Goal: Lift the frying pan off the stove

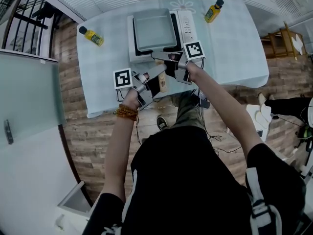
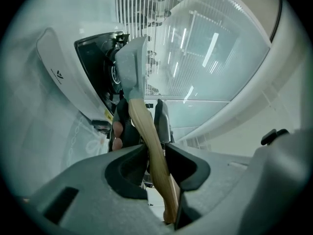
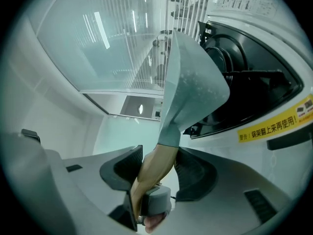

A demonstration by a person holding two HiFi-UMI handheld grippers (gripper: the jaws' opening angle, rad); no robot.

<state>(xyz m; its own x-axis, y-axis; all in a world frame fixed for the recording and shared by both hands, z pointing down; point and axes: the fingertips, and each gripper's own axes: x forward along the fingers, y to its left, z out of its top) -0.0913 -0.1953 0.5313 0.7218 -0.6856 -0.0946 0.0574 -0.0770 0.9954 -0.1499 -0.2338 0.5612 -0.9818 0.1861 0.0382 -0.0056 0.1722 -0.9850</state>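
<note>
The frying pan (image 1: 152, 29) is square and dull grey with low upright walls. It lies over the white stove (image 1: 186, 26) on the pale table (image 1: 98, 89), at 12 o'clock from both grippers. A grey neck runs from its near edge into a light wooden handle (image 2: 146, 131). The right gripper view shows the pan's underside as faintly speckled grey. Whether the pan clears the burner I cannot tell. The left gripper (image 2: 155, 151) is clamped on the handle toward its free end, and the right gripper (image 3: 159, 153) grips the thicker part by the neck. One yellow bottle (image 1: 92, 35) lies at 9 o'clock from the stove, and another yellow bottle (image 1: 213, 11) at 2 o'clock
</note>
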